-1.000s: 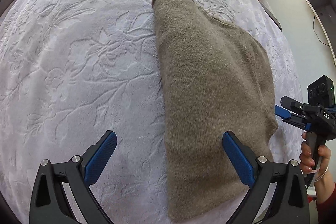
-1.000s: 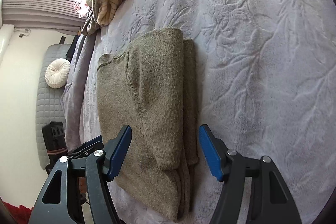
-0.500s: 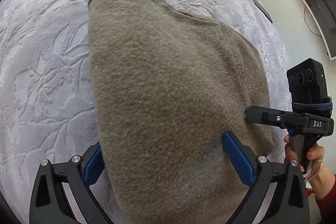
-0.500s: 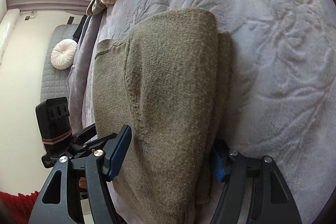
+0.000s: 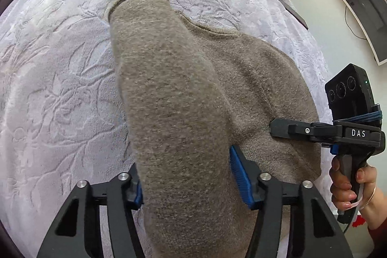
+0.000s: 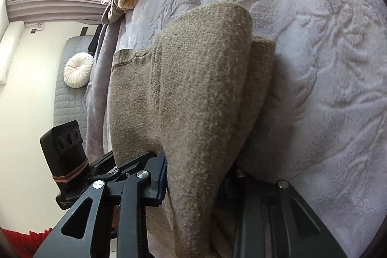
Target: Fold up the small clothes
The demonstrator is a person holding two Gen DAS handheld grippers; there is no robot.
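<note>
On the bed (image 5: 60, 93), both grippers' jaws closing on sweater (image 5: 174, 100) hem; next, probably lift and fold toward collar.

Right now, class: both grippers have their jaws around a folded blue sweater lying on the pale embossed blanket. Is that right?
Not quite: the sweater is grey-brown, not blue; only the jaw pads are blue, as the left wrist view shows. The rest holds: the closing jaws of the left gripper and right gripper are around it on the blanket.

Black left gripper (image 5: 186, 181) with blue ribbed pads (image 5: 238, 175) and silver screws; right hand (image 5: 348, 187) apparently red-sleeved.
</note>
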